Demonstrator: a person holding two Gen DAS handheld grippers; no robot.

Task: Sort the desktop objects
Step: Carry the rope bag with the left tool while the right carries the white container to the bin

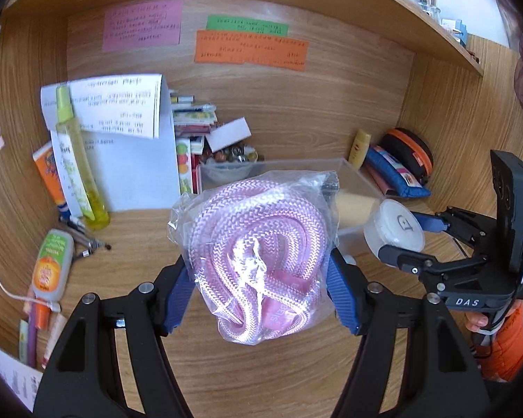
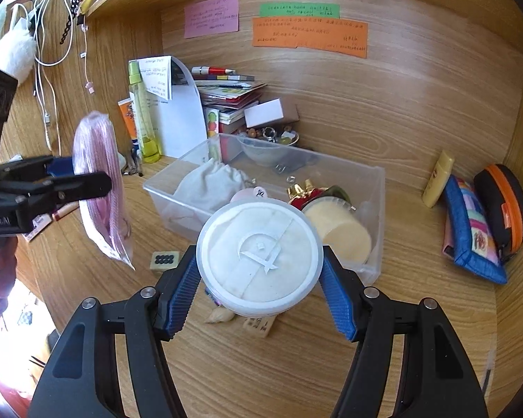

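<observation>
The left gripper (image 1: 261,275), black with ribbed blue pads, is partly closed on a clear plastic bag holding a coiled pink braided cord (image 1: 258,261); both pads press the bag's sides and it hangs above the wooden desk (image 1: 289,376). In the right wrist view the same bag appears at nine o'clock, edge-on, clamped in the left gripper and clear of the desktop.

The right gripper (image 2: 261,289) is likewise partly closed, its blue pads pressing either side of a round translucent plastic tub with a white puff under its lid (image 2: 259,257). The tub is lifted off the desk, in front of the near wall of a clear rectangular plastic bin (image 2: 373,191). In the left wrist view the tub sits at three o'clock, just beside the bag.

Inside the bin lie a white drawstring cloth pouch (image 2: 209,183), a pale yellow round sponge (image 2: 338,230) and a red and gold item I cannot make out.

At ten o'clock from the bin stands a tall yellow-green spray bottle (image 2: 143,118), leaning against white printed papers (image 2: 177,118). At three o'clock, against the side wall, rest a small yellow tube (image 2: 437,179), a blue-edged patchwork pouch (image 2: 470,230) and a black case with an orange zip (image 2: 503,205). Pink, green and orange notes (image 2: 310,36) are stuck to the back panel at twelve o'clock. A small tile with black dots (image 2: 164,261) lies on the desk under the bag.
</observation>
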